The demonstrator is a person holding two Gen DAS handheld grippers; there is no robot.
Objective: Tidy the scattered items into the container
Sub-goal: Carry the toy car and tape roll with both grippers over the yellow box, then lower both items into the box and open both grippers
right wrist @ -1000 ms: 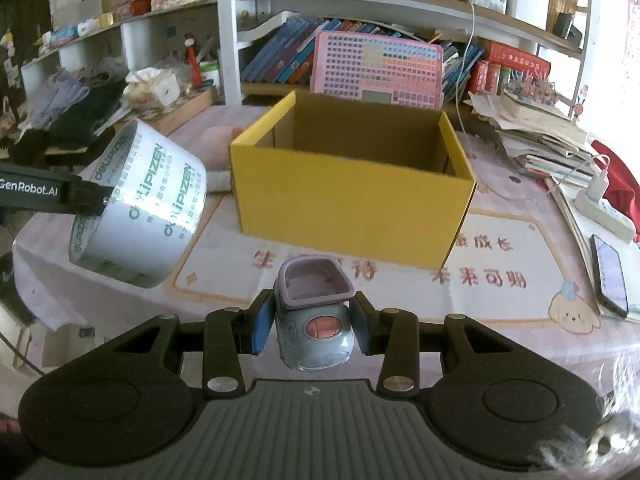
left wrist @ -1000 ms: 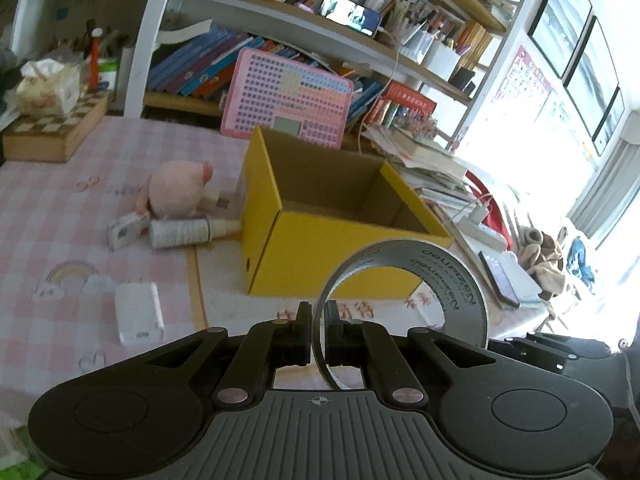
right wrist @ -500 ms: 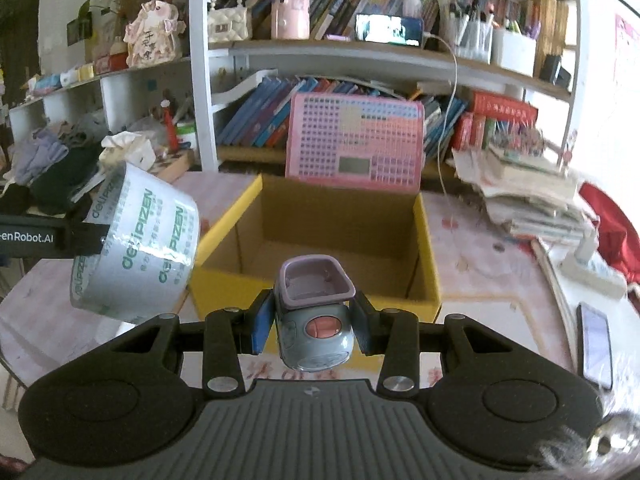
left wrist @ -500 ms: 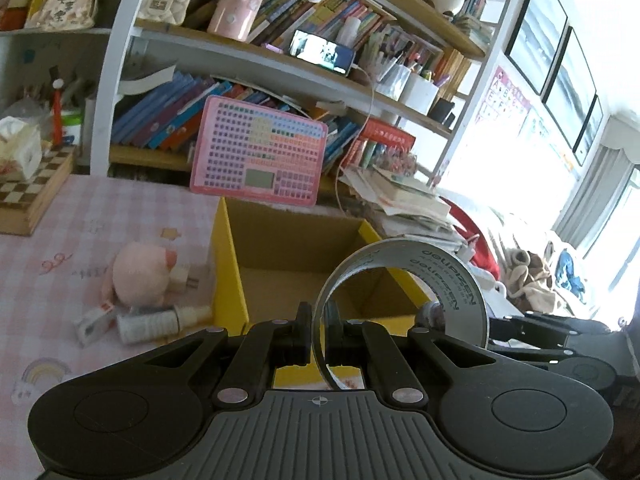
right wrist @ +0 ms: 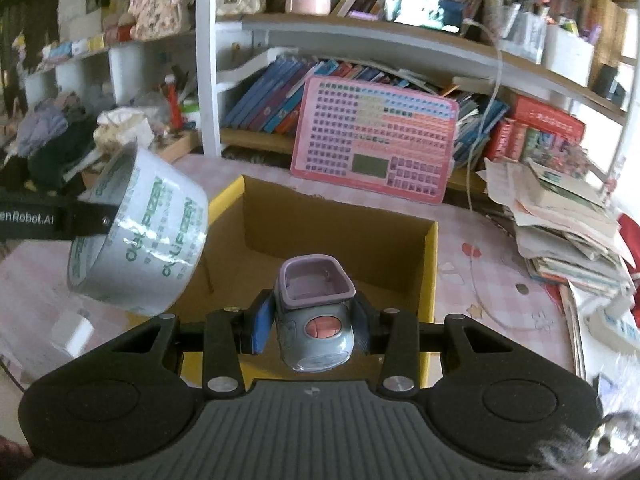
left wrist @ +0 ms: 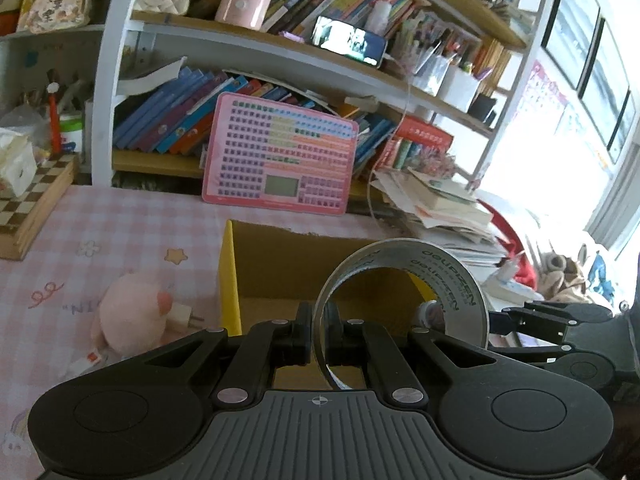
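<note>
My left gripper (left wrist: 318, 338) is shut on the wall of a roll of clear tape (left wrist: 452, 284) and holds it over the open yellow cardboard box (left wrist: 229, 280). The same tape roll (right wrist: 148, 240) shows at the left of the right wrist view, above the box's left wall. My right gripper (right wrist: 314, 320) is shut on a small grey toy car (right wrist: 316, 328) with a purple top, held above the front of the yellow box (right wrist: 430, 276). The box inside looks bare.
A pink plush pig (left wrist: 132, 316) and a small plug lie left of the box on the pink checked tablecloth. A white charger (right wrist: 72, 330) lies at the front left. A pink keyboard toy (right wrist: 376, 140) leans on the bookshelf behind. Stacked papers (right wrist: 560, 216) sit right.
Both grippers have moved forward and up over the box, still holding the tape roll and the toy car. The box now lies under them.
</note>
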